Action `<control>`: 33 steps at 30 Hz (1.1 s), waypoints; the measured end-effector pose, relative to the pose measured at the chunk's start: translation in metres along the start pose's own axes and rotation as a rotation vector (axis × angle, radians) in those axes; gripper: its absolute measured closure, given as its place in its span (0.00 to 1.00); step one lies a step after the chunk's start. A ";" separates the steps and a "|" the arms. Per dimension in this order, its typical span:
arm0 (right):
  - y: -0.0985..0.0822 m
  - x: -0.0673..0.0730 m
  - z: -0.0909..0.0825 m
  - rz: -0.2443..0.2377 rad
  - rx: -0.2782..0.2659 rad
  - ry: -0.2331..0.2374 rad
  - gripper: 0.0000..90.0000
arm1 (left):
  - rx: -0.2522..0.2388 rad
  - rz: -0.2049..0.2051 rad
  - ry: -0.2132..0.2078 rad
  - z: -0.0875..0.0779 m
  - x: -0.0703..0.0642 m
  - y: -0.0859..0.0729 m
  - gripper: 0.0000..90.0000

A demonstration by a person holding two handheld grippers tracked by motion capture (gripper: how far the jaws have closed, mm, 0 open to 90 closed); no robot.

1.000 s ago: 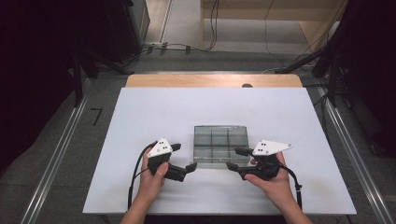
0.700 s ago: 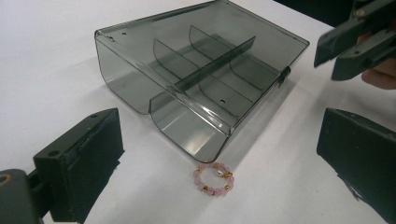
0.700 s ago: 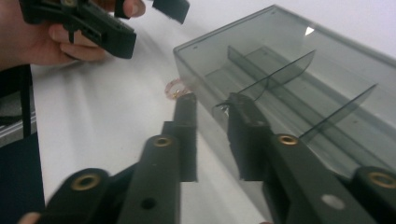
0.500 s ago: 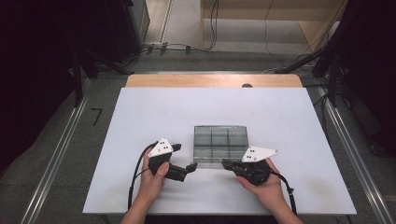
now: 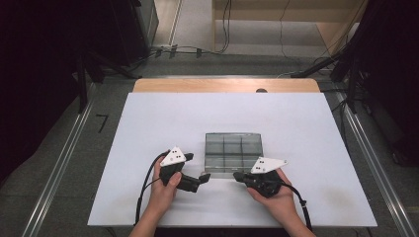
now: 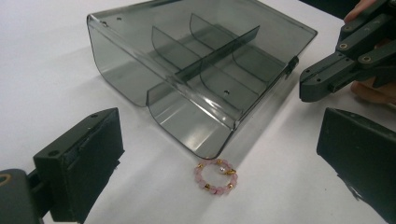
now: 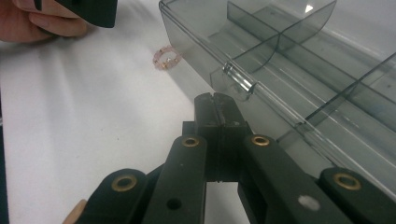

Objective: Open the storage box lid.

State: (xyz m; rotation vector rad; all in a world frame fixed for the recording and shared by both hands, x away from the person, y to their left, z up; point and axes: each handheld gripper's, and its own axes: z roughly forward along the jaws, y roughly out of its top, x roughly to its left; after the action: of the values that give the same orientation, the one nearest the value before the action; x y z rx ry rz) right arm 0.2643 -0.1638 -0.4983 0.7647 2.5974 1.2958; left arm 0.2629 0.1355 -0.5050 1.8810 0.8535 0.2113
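My right hand-held gripper [image 7: 217,100] has dropped toward the box [image 6: 196,70] latch, jaws just closed empty — left [image 6: 219,154] open; a slip could shove the box onto the bracelet [image 6: 215,177].

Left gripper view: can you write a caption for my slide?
A pink bead bracelet lies on the white table beside a smoky clear divided box, between the open left gripper jaws.

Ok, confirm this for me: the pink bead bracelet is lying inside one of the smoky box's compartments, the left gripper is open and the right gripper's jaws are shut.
Not quite. The pink bead bracelet lies on the white table, outside the smoky box by its corner, not in a compartment; the left gripper view shows this. The rest holds: the left gripper is open, and the right gripper has its jaws shut with nothing between them.
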 end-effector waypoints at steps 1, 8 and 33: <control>0.000 0.000 0.001 0.001 0.004 -0.003 0.97 | 0.005 0.000 0.003 0.001 0.000 -0.001 0.00; -0.002 -0.003 0.005 0.025 0.020 -0.020 0.97 | 0.000 0.004 0.004 0.002 -0.001 -0.001 0.00; -0.001 -0.003 0.006 0.034 0.004 -0.045 0.97 | 0.007 0.000 -0.004 0.003 -0.001 -0.002 0.00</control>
State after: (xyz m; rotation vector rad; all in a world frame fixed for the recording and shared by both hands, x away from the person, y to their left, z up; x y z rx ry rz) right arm 0.2687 -0.1621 -0.5031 0.8322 2.5630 1.2674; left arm 0.2625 0.1334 -0.5075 1.8870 0.8527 0.2044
